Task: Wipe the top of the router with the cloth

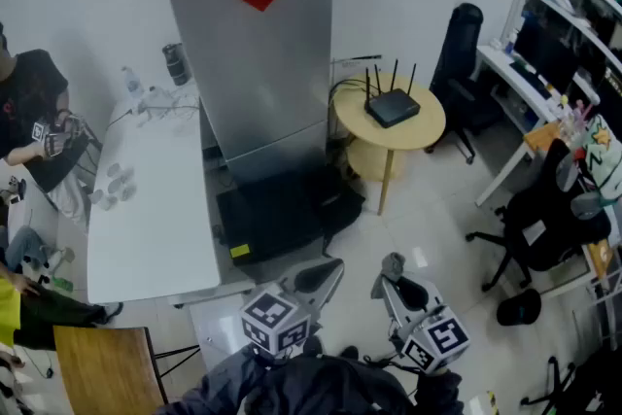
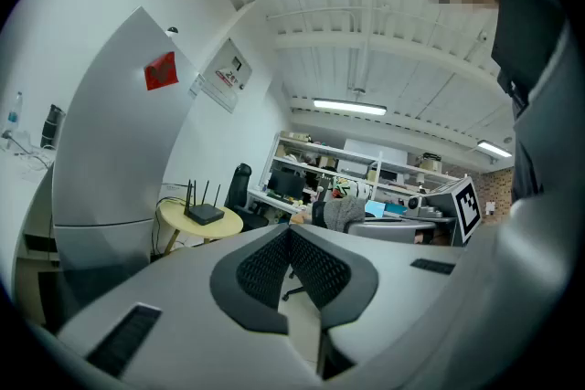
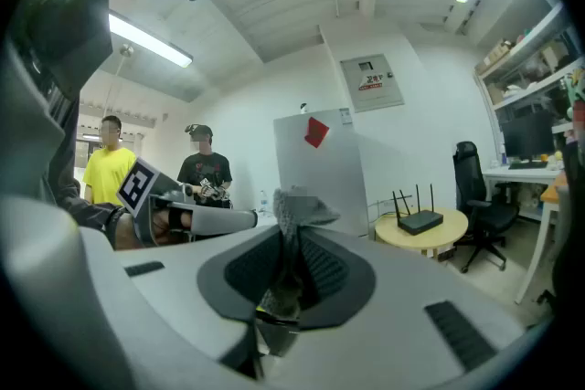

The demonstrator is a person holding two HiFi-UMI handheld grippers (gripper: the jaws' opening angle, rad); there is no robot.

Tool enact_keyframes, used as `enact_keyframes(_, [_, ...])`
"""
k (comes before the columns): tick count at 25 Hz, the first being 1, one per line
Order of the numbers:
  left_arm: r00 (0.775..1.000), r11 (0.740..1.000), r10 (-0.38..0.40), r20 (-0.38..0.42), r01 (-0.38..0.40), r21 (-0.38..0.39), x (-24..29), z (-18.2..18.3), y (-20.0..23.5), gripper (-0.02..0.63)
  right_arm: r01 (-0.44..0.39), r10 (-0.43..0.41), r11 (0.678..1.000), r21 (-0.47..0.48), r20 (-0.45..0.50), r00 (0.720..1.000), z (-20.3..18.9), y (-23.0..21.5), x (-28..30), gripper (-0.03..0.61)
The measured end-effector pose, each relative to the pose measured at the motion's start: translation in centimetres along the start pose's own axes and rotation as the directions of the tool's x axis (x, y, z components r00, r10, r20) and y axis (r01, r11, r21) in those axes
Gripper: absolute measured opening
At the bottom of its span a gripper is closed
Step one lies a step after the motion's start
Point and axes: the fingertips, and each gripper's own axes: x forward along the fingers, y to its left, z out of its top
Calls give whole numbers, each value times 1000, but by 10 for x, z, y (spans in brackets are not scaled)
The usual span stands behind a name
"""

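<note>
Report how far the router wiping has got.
Done: cloth clamped in the right gripper. In hand: the approach; the router sits on the round table, far from both grippers. Remaining: reach it and wipe its top. The left gripper is shut, empty.

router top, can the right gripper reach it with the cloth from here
Probably not yet: the router sits on the round table across open floor from the right gripper and its cloth. Nothing covers it or blocks the way.

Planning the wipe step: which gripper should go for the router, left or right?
Right. The right gripper is shut on the cloth; the left gripper is shut and empty. The router on the round table also lies toward the right.
</note>
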Motion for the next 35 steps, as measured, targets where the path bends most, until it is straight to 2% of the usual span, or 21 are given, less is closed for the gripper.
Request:
enact_keyframes(23, [1000, 1000, 21, 0, -21, -9, -1, 7, 54, 0, -14, 14, 1000, -7, -8, 1000, 4, -7, 54, 71])
enact_keyframes(29, [1000, 1000, 11, -6, -11, -14, 29, 10, 63, 0, -4, 4, 1000, -5, -11, 1000, 11, -39, 63, 71])
enact_keyframes(35, [1000, 1000, 0, -19, 0, -16, 93, 18, 81, 0, 5, -5, 1000, -5, -19, 1000, 16, -104, 83, 72])
